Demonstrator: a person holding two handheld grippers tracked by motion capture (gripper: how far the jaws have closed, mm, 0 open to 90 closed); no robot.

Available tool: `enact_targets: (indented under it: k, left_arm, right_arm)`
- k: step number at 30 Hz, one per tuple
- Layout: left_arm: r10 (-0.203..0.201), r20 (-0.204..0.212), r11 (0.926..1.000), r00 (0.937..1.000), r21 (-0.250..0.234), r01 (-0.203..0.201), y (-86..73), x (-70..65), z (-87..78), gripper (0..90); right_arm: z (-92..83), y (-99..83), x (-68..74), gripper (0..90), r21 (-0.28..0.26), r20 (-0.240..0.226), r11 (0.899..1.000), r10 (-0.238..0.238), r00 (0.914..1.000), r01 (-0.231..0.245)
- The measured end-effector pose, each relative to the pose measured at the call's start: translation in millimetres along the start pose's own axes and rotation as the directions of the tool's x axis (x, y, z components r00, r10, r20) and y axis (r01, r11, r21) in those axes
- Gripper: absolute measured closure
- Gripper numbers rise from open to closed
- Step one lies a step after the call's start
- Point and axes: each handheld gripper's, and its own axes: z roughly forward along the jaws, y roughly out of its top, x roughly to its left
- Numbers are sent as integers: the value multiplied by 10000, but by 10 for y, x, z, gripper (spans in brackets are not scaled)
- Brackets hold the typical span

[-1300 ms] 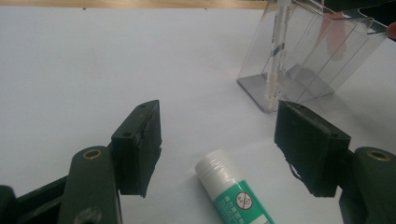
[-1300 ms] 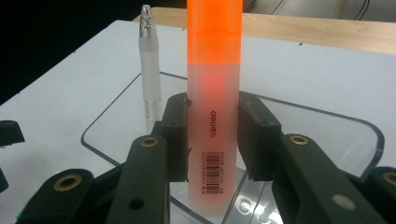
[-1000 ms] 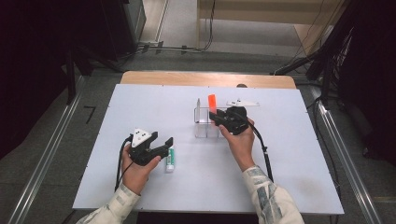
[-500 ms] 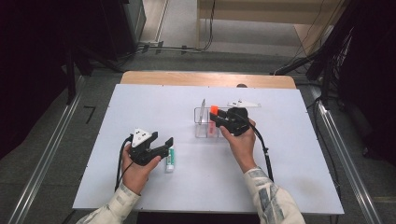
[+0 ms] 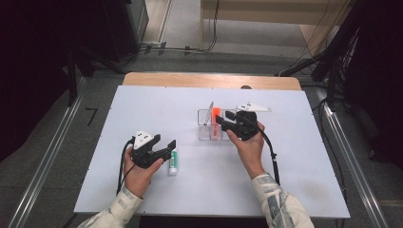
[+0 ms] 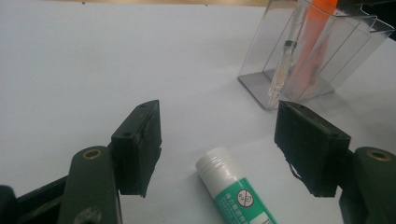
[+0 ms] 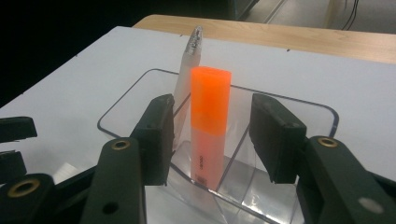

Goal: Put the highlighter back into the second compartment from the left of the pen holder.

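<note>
The orange highlighter (image 7: 210, 126) is standing nearly upright in the clear plastic holder (image 7: 299, 105), leaning a little against a divider, cap end up. The right gripper (image 7: 212, 135) is sitting around it with its jaws on either side; they have just been opening, and there is now a gap between each pad and the marker, so nothing is being squeezed. In the high view the right gripper (image 5: 227, 121) is hovering at the holder (image 5: 203, 124), with the highlighter (image 5: 216, 117) showing as a bright strip inside. A pale, slim pen (image 7: 187, 79) is leaning in the same holder just beside the highlighter.

Well apart, toward the person's left, the left gripper (image 5: 167, 148) is resting low over the white table (image 5: 285, 166), its jaws standing wide and gripping nothing. A green-and-white glue stick (image 6: 236, 191) is lying flat on the table between those open jaws, white cap pointing away from the hand, touching neither pad.
</note>
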Motion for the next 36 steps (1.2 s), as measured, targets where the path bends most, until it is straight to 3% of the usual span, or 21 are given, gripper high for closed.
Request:
enact_targets:
  k: [14, 24, 36]
  left_arm:
    - [-25, -84, 9994, 10000, 352, 28, -20, -26, 9, 317]
    - [19, -415, 9984, 9991, 564, 5, -66, -44, -33, 317]
    - [160, -645, 9963, 9978, 853, -105, -159, -91, -75, 316]
  right_arm:
    - [-306, -112, 71, 386, -623, 269, 9976, -289, 9992, 305]
    - [-452, -269, 31, 373, -496, 335, 9981, -361, 9988, 378]
    - [-596, -504, -85, 336, -198, 799, 9989, -396, 9960, 414]
